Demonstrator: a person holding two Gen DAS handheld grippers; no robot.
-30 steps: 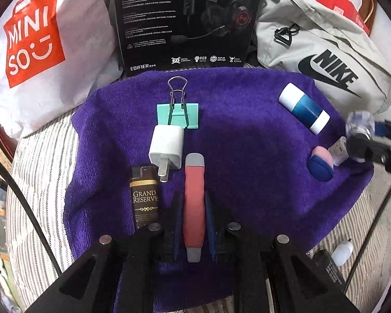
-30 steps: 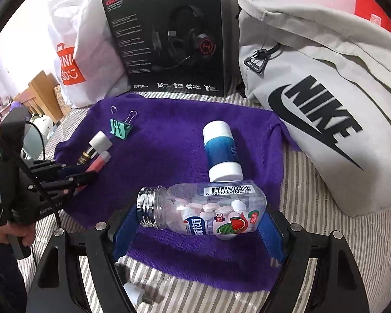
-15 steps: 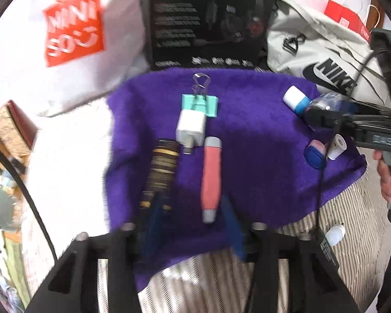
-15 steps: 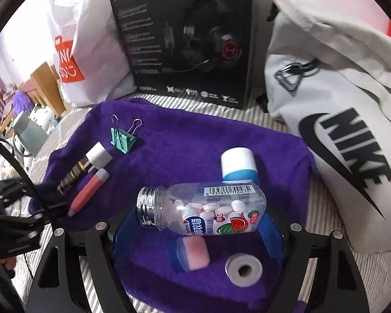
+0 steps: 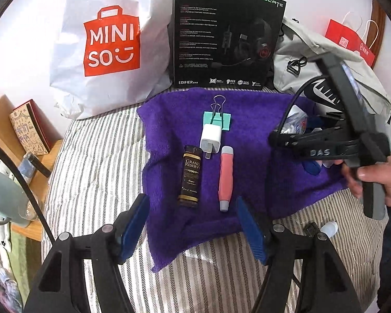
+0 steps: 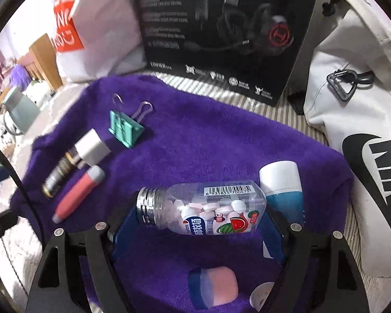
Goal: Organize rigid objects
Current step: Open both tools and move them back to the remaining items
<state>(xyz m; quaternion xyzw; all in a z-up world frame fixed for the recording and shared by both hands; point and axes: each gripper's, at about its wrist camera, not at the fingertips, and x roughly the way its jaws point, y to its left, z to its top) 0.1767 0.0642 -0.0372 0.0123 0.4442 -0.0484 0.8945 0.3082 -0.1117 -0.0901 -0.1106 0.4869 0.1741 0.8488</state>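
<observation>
Pink tube let go, candy bottle on its way.
The left gripper (image 5: 193,224) has backed off, jaws spread, leaving the pink tube (image 5: 226,178) lined beside the lighter (image 5: 190,176); the right gripper (image 6: 195,224) pinches the candy bottle (image 6: 203,210) above the purple towel (image 6: 208,146), not placed yet.

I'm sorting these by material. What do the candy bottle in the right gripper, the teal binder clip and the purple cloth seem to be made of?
Candy bottle: clear glossy plastic, probably, since the tablets show through; its ribbed silver cap looks metallic, possibly metallised plastic.
Binder clip: matte teal body, likely painted metal, with bare shiny wire handles.
Purple cloth: soft fabric with a fuzzy pile, like a towel.
</observation>
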